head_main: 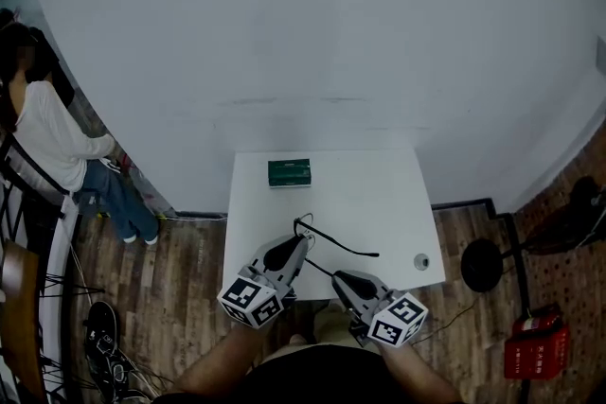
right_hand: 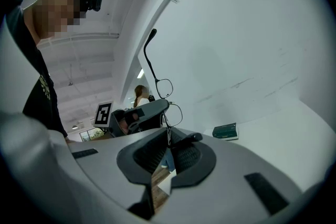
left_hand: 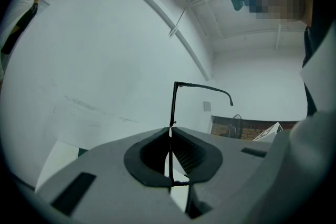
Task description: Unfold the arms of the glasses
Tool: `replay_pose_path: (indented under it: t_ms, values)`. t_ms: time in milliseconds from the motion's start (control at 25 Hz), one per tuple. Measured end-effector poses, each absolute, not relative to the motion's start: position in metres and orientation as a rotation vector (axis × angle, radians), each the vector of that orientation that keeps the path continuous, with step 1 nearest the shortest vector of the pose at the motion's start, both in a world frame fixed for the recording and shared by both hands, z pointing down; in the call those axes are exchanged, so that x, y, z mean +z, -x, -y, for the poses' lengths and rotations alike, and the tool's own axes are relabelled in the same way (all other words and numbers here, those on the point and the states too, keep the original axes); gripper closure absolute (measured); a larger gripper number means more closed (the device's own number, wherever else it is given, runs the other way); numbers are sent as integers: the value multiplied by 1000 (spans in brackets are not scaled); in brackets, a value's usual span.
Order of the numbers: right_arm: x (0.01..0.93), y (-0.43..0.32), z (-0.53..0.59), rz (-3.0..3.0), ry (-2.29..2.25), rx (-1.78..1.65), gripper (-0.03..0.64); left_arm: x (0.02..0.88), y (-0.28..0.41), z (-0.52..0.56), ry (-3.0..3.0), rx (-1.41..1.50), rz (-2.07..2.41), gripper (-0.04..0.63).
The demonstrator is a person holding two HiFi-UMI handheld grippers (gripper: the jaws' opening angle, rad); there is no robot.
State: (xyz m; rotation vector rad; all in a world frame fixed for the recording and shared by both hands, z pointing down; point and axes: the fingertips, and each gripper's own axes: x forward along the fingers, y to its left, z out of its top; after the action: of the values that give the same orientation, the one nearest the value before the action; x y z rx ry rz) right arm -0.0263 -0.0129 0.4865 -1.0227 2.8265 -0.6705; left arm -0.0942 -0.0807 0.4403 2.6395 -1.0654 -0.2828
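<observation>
The glasses [head_main: 343, 247] are thin black wire ones, held just above the front of the white table [head_main: 379, 194] between both grippers. My left gripper [head_main: 301, 239] is shut on the frame, which shows edge-on as a thin upright wire [left_hand: 173, 105] in the left gripper view. One arm [left_hand: 202, 86] stands unfolded out to the right. My right gripper [head_main: 334, 277] is shut on the end of the other arm. In the right gripper view the two lenses [right_hand: 164, 87] stand beyond its jaws [right_hand: 168, 136], and the free arm [right_hand: 148, 55] rises above them.
A dark green box [head_main: 289, 172] lies at the table's far side. A small round object [head_main: 421, 262] sits near the front right corner. A person [head_main: 57, 137] stands at the far left. A round black stand base [head_main: 483, 265] and a red item [head_main: 535, 350] are on the floor at right.
</observation>
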Motion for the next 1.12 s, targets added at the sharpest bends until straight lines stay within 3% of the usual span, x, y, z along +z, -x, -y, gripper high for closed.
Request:
replay_pose_path:
  t_ms: [480, 960, 1120]
  values:
    - [499, -8, 47, -2854, 983, -773, 597, 461, 65, 120, -2594, -197, 1128, 576]
    - [530, -84, 140, -2877, 915, -967, 590, 527, -19, 189, -2523, 132, 1210, 575]
    - [551, -100, 159, -2868, 858, -1088, 547, 551, -23, 211, -2435, 199, 1283, 575]
